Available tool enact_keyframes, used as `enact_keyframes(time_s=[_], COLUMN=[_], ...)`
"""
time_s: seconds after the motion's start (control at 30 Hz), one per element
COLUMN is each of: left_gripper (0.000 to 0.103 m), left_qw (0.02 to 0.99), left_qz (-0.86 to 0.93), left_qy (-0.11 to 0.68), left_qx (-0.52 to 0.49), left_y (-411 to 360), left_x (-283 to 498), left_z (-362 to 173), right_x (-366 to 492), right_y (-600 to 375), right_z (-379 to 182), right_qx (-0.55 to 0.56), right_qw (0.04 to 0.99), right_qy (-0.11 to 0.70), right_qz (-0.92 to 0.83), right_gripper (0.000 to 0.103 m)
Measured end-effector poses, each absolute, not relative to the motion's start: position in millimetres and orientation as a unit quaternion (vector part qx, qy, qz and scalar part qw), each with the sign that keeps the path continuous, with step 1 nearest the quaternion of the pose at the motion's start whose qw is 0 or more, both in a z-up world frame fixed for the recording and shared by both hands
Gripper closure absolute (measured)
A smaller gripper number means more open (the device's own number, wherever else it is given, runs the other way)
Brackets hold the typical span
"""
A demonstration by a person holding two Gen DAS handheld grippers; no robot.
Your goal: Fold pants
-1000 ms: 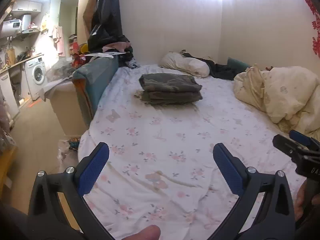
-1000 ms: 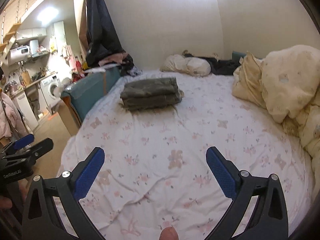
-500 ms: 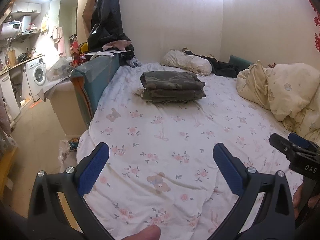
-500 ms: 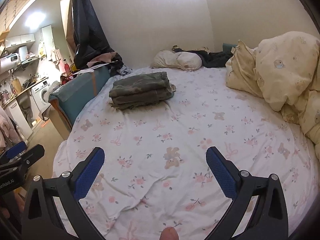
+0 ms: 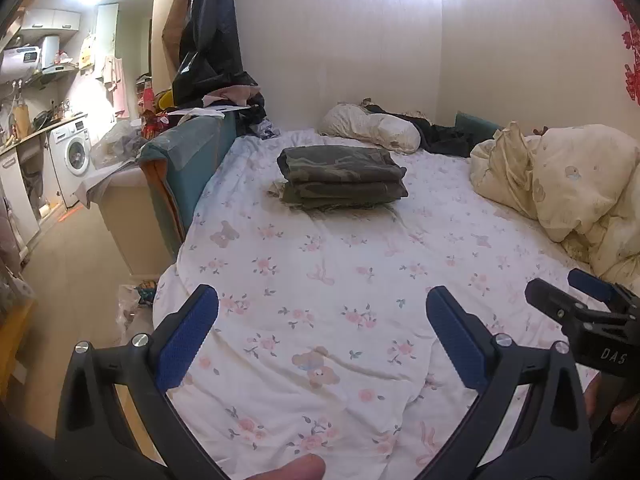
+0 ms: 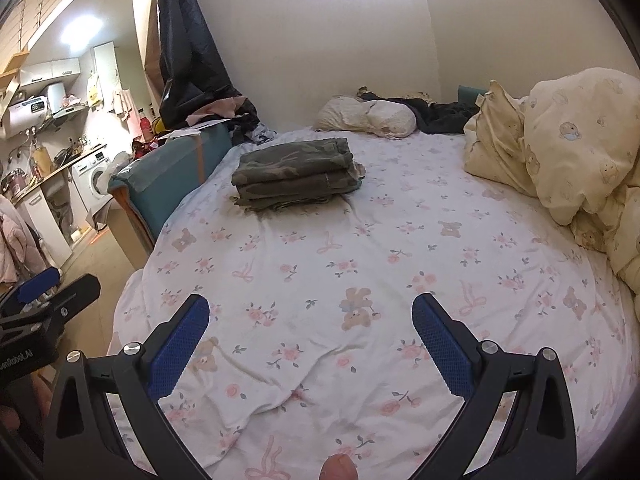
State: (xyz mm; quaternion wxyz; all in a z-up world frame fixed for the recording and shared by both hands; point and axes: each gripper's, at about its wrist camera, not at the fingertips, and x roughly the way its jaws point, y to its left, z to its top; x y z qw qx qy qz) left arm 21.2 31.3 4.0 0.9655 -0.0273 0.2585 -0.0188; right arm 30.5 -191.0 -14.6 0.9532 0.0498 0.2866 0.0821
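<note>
Both tongs have drawn back from the folded pants [image 5: 340, 178], now farther up the bed [image 5: 360, 280].
Left tongs [image 5: 320, 336] and right tongs [image 6: 310, 336] hover spread apart, gripping nothing; pants lie near the bed's far left edge. Only the left view shows the red wall decoration [image 5: 630, 56].

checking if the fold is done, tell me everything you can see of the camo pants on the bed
The camo pants are olive-green camouflage in a woven-looking cloth, folded into a compact rectangular stack of several layers, with a pale lining or pocket edge poking out at one side. They lie flat on the floral bedsheet toward the far half of the bed, short of the pillow. Only the sheet touches them; both grippers are apart from them.
</note>
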Motion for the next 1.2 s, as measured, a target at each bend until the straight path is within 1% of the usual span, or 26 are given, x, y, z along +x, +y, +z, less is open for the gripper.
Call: enact_keyframes(time_s=[1.2], left_gripper=[0.001], left_qw=[0.966], left_qz=[-0.023], left_qy=[0.258], left_qx=[-0.024], left_y=[33.2], left_x=[19.3], left_z=[3.1], right_x=[34.5], right_y=[-192.6], right_z=[-16.4], right_qx=[0.047], right_qw=[0.954], right_qy=[0.284], right_qz=[0.081], right_gripper=[0.000])
